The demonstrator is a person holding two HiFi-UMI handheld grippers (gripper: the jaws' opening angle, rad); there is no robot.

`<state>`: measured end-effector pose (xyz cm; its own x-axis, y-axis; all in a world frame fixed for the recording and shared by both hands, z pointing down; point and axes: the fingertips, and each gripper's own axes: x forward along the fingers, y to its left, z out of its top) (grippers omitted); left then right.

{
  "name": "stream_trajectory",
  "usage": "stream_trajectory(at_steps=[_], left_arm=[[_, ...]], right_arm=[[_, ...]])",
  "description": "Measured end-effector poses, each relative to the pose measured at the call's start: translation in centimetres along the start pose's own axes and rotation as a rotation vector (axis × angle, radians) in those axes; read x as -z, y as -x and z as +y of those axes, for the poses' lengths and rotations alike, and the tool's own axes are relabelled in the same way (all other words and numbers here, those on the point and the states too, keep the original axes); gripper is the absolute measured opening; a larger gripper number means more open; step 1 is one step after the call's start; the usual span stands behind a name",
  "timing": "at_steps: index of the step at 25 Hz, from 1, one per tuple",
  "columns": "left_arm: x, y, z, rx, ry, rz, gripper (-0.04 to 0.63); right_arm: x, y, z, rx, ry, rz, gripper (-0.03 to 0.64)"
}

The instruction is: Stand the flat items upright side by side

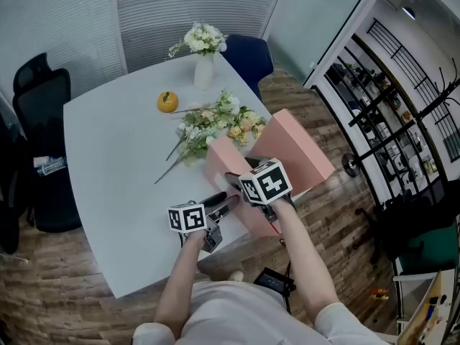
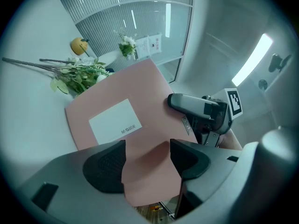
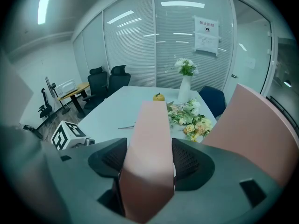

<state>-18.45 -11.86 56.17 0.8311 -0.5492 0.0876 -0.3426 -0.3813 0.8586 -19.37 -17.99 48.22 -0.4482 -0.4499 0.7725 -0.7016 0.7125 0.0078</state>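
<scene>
Two pink flat folders stand tilted at the white table's [image 1: 115, 164] near right edge. The nearer folder [image 1: 228, 165] carries a white label [image 2: 115, 122] and fills the left gripper view [image 2: 140, 97]. My left gripper [image 2: 147, 160] is shut on its lower corner; in the head view it [image 1: 219, 205] sits just left of the folder. My right gripper [image 3: 148, 160] is shut on the same folder's [image 3: 150, 129] edge and shows at its far side [image 2: 187, 104]. The second folder [image 1: 302, 148] leans behind, at the right of the right gripper view [image 3: 254, 125].
A loose bouquet [image 1: 212, 124] lies beside the folders. An orange [image 1: 167, 101] and a white vase of flowers [image 1: 204, 63] stand farther back. Black office chairs [image 1: 39, 92] are at the left, a blue chair [image 1: 248, 56] behind the table. Wood floor lies past the table edge.
</scene>
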Motion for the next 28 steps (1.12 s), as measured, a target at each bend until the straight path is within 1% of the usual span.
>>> stream_trajectory(at_steps=[7,14,28], left_arm=[[-0.2,-0.3,-1.1,0.028,0.004,-0.001,0.287],[-0.3,-0.2,-1.3,0.023,-0.002,-0.005,0.287],[-0.4,-0.3,-2.7,0.050,-0.010,-0.017,0.287]], right_arm=[[-1.1,0.9,-0.2,0.012,-0.021,-0.064,0.314],[-2.0,2.4,-0.6,0.053,-0.028,-0.147,0.313],[-2.9,4.8,-0.5,0.096,-0.026,-0.295,0.311]])
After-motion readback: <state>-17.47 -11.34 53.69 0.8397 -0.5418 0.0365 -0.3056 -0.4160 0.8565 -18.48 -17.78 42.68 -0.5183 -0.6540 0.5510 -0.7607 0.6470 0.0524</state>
